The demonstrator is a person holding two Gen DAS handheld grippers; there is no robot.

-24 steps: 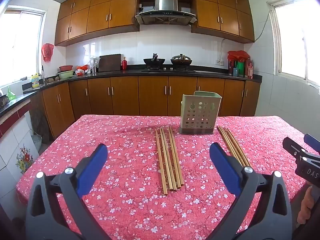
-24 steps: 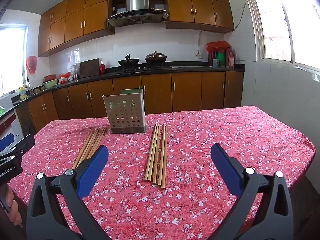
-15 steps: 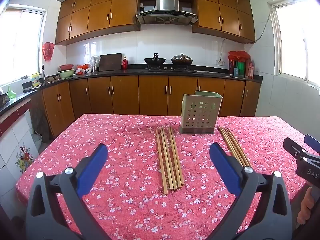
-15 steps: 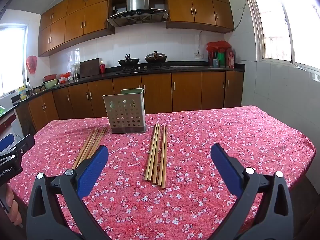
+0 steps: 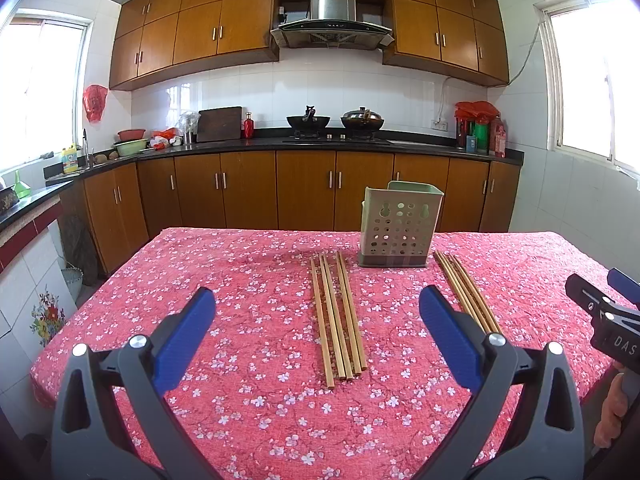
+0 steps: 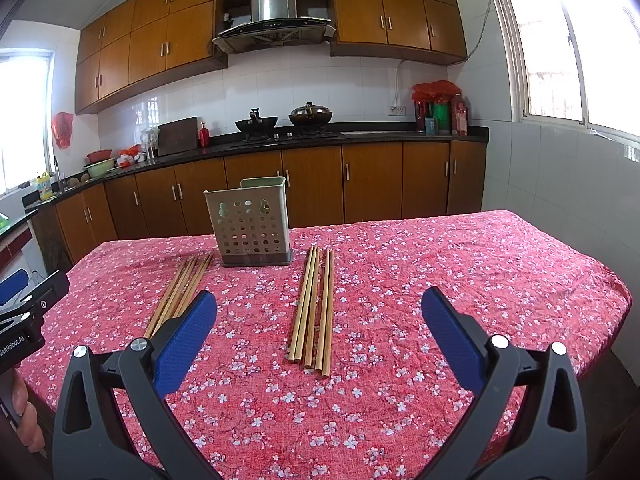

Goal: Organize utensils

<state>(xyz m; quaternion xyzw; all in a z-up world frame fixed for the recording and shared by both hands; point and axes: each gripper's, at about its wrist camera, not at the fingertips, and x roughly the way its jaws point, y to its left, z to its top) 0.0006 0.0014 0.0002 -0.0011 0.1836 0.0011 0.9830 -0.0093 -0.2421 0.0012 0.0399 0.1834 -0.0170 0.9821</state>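
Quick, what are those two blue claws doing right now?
Left claw: open, holding nothing.
Right claw: open, holding nothing.

Both fisheye views sit low over the near edge of the bench [image 5: 248, 264], facing 12 o'clock toward the kitchen wall — the left one offset leftward, the right one rightward. They share the utensil holder [image 5: 400, 226] [image 6: 250, 228] and both chopstick bundles — seen fairly near.

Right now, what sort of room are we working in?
A home kitchen, most likely: range hood over a stove with a wok, wooden cabinets, and a cloth-covered table holding chopsticks.
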